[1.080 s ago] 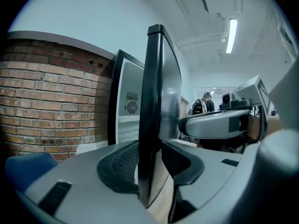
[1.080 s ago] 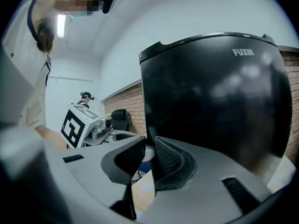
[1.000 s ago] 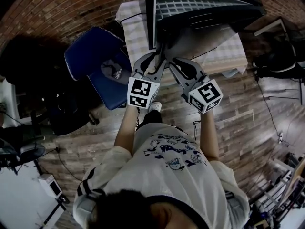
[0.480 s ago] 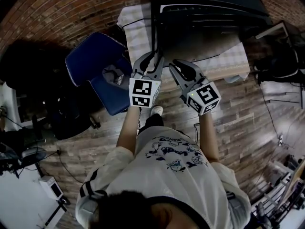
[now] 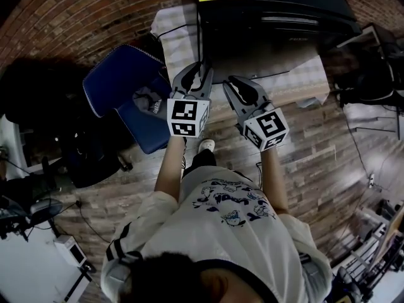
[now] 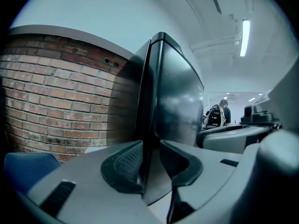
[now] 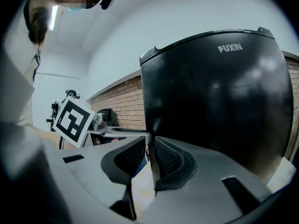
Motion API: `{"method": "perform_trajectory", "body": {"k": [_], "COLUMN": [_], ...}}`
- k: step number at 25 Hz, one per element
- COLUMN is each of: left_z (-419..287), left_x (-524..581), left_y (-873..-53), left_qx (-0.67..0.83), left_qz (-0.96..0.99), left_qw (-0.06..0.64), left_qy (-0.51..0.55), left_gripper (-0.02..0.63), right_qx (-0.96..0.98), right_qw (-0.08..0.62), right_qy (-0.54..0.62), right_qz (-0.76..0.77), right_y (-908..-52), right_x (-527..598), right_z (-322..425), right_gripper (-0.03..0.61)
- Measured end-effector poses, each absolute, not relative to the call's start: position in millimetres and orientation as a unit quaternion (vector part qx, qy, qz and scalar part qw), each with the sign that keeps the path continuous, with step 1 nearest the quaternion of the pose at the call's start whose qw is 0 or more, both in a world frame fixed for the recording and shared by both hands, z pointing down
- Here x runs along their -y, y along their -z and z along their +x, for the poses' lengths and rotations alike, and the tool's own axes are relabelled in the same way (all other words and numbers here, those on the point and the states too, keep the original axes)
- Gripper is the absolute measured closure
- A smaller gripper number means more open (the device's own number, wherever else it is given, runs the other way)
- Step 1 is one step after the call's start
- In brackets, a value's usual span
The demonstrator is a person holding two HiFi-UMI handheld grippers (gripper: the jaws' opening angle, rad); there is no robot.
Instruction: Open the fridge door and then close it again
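A small black fridge (image 5: 271,11) stands on a table with a checked cloth (image 5: 180,40); its door looks closed or nearly so. My left gripper (image 5: 201,67) reaches the door's left edge. In the left gripper view the door edge (image 6: 148,101) runs down between the jaws of the left gripper (image 6: 150,160), which have just been closing and now sit against it on both sides. My right gripper (image 5: 235,82) is beside it. In the right gripper view the glossy door (image 7: 215,101) has its left edge between the pads of the right gripper (image 7: 150,157), which are shut on it.
A blue chair (image 5: 123,81) stands left of the table, close to my left arm. A brick wall (image 6: 56,92) runs behind the fridge. The left gripper's marker cube (image 7: 74,120) shows in the right gripper view. Cables and equipment crowd the wooden floor (image 5: 328,144) at right.
The fridge door has swung toward shut: its white shelved inside showed a second ago and is now hidden. Both grippers moved with it, toward the fridge.
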State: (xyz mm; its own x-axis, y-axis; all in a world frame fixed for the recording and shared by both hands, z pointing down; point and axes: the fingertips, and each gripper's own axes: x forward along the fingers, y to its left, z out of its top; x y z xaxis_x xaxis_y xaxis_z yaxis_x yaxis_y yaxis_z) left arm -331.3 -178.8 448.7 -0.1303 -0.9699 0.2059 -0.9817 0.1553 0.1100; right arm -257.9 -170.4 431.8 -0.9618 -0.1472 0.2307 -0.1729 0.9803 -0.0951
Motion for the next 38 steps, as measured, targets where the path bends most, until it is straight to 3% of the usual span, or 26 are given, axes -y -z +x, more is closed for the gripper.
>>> {"method": "perform_trajectory", "body": {"k": [38], "left_z": [-280.7], "left_x": [130.9], "left_y": [-420.0], "left_qx": [0.77], "left_qz": [0.631], "left_qw": [0.095], "left_qy": [-0.015], "left_gripper": [0.494], "right_qx": [0.978], "right_qw": [0.068], "right_qy": [-0.09], "right_qz": [0.178], "right_y": [-415.9], "right_x": [158.1], "right_z": [-220.4], "right_gripper": [0.508]}}
